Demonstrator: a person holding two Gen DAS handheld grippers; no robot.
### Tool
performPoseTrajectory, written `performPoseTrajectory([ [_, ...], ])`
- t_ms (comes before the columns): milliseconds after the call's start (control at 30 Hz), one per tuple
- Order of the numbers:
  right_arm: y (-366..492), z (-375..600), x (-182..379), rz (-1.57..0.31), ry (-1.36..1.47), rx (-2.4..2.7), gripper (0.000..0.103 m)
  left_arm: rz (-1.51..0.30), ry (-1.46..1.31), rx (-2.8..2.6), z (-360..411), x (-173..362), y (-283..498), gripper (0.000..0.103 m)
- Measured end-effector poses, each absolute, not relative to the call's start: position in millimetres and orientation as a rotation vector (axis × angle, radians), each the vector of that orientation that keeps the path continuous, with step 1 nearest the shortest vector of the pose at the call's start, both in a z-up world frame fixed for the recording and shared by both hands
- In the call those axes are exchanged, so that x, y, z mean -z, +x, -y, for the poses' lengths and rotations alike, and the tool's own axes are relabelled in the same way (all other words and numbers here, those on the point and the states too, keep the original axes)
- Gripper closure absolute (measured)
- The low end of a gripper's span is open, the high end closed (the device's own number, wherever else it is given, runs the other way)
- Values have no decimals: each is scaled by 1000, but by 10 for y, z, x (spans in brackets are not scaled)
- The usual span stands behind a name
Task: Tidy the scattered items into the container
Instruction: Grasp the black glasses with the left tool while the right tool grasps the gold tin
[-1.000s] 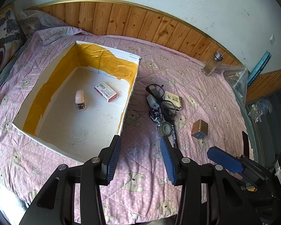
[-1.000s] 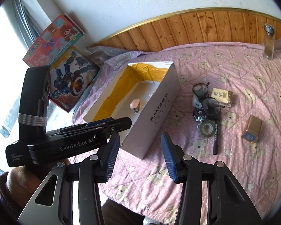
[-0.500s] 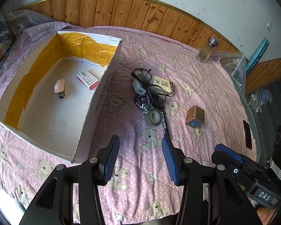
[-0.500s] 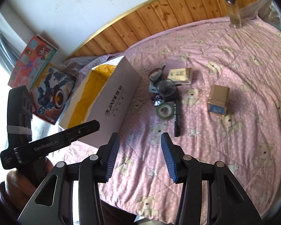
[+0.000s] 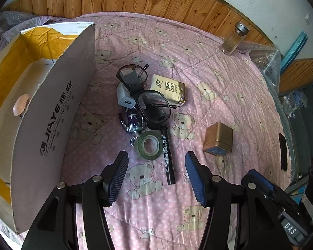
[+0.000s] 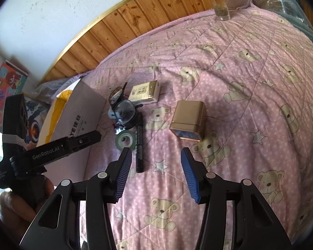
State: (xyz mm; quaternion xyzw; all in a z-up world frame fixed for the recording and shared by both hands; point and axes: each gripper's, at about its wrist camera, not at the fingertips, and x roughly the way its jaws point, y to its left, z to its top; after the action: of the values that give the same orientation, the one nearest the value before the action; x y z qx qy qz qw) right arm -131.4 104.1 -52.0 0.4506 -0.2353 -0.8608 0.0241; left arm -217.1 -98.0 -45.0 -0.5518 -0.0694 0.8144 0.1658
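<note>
The white cardboard box (image 5: 52, 114) with yellow lining stands at the left, a pink stapler (image 5: 20, 104) inside it. Beside it on the pink quilt lie black glasses (image 5: 144, 95), a white charger (image 5: 125, 100), a tissue pack (image 5: 169, 87), a keychain (image 5: 132, 123), a green tape roll (image 5: 149, 144), a black marker (image 5: 168, 156) and a gold tin (image 5: 218, 138). My left gripper (image 5: 156, 154) hovers open just before the tape roll and marker. My right gripper (image 6: 156, 152) is open and empty, between the marker (image 6: 139, 148) and the gold tin (image 6: 187, 120).
A glass bottle (image 5: 233, 38) stands at the far edge by the wooden wall panel. A black phone (image 5: 282, 152) lies near the bed's right edge. Toy boxes (image 6: 8, 79) lean on the wall at the left. A hand (image 6: 20, 204) holds the left gripper's handle.
Both grippers have moved right and closer to the pile of items. The box has slid toward the left edge of both views. Both stay open.
</note>
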Motion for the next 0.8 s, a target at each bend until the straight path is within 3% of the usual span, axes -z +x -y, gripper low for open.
performPoseTrajectory([
  [367, -1819, -1078, 762, 472, 1515, 2811, 39, 328, -1677, -2390, 905, 845, -3110, 42],
  [500, -2020, -1046, 895, 385, 1572, 2818, 38, 300, -1723, -2420, 856, 1062, -3326, 33],
  [567, -2103, -1038, 991, 362, 1611, 2807, 37, 298, -1707, -2421, 842, 1109, -3379, 33],
  [767, -2197, -1240, 1182, 502, 1591, 2771, 38, 281, -1581, -2430, 924, 961, -3440, 59],
  [800, -2195, -1280, 1173, 528, 1565, 2773, 46, 294, -1574, -2419, 956, 943, -3448, 63],
])
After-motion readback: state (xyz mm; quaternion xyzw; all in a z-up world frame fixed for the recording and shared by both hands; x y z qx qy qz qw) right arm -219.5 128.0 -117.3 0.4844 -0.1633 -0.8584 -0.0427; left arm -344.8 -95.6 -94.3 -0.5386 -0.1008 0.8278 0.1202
